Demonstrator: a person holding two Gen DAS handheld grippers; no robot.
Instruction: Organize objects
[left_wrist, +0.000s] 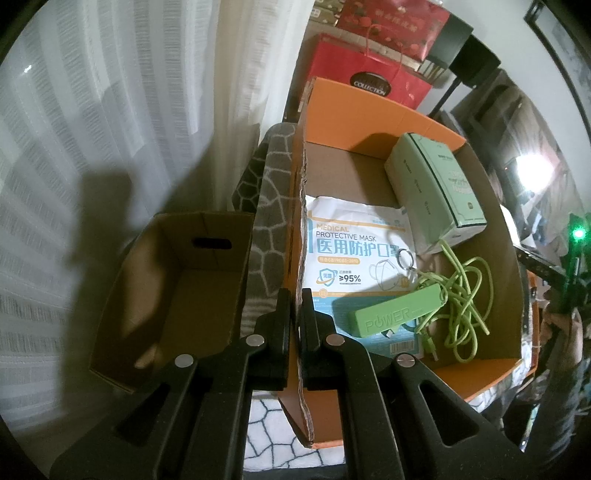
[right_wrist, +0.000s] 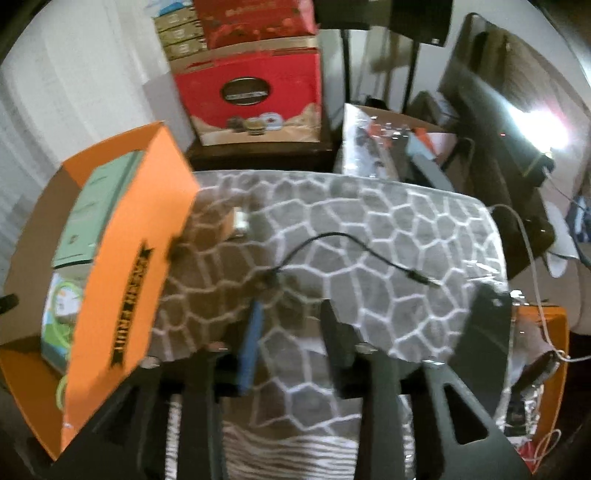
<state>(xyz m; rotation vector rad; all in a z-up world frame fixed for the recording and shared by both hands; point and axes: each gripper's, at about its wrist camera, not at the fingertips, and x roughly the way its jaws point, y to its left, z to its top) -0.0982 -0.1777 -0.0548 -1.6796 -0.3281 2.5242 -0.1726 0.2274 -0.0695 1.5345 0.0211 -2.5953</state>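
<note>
Orange cardboard box (left_wrist: 369, 122) wall sits clenched in my left gripper (left_wrist: 295, 321), right gripper (right_wrist: 291, 343) spread empty; next, steadily reposition it.

A grey mat with a white cobblestone pattern (right_wrist: 388, 236) covers the supporting surface. On it rest an orange cardboard box (right_wrist: 125, 280) at the left, a thin black cable (right_wrist: 351, 245) near the middle, and a small white blurred object (right_wrist: 242, 219) just beside the box.

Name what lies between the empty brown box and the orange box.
In the left wrist view, a strip of grey patterned mat separates the empty brown box from the orange box.
</note>
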